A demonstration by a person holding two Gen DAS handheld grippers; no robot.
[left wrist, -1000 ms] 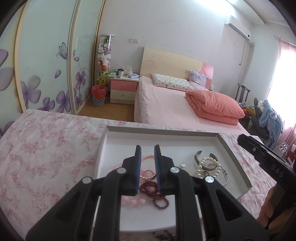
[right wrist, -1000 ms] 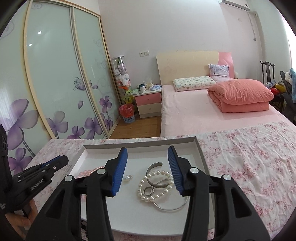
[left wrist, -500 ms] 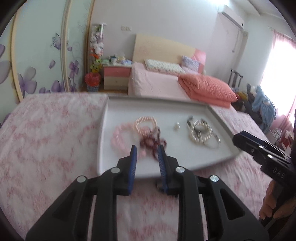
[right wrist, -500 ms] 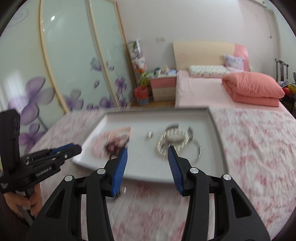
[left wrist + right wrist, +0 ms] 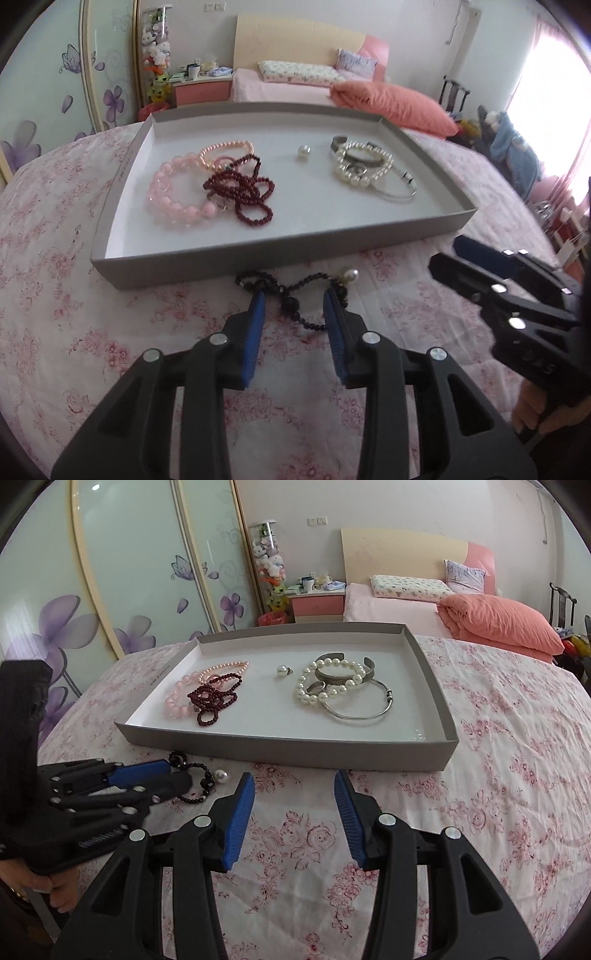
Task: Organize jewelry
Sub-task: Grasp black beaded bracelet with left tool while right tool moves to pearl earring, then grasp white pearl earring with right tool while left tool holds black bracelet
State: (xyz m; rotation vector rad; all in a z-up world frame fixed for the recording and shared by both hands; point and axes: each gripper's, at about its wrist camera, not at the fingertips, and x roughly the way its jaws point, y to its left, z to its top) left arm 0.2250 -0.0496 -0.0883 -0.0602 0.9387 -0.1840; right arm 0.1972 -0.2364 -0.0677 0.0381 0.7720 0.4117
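A grey tray (image 5: pixel 258 254) (image 5: pixel 288 751) lies on the floral cloth. It holds a pink bead bracelet (image 5: pixel 173 195), a dark red bead string (image 5: pixel 243 192) (image 5: pixel 212 699), a loose pearl (image 5: pixel 303 151) (image 5: pixel 282 670), a white pearl bracelet (image 5: pixel 364 166) (image 5: pixel 327 686) and a silver bangle (image 5: pixel 364 709). A black bead bracelet (image 5: pixel 295 295) (image 5: pixel 195 779) and a pearl (image 5: pixel 351 275) (image 5: pixel 221 774) lie on the cloth before the tray. My left gripper (image 5: pixel 295 301) is open, its fingers either side of the black beads. My right gripper (image 5: pixel 293 786) is open and empty.
The tray's near wall stands just beyond both grippers. A pink bed (image 5: pixel 406 605), a nightstand (image 5: pixel 317 607) and sliding wardrobe doors (image 5: pixel 122 568) stand behind. The floral cloth (image 5: pixel 498 738) stretches to the right of the tray.
Both grippers have pulled back from over the tray and tilted down to the cloth in front of it. The left gripper has opened wider around the black beads.
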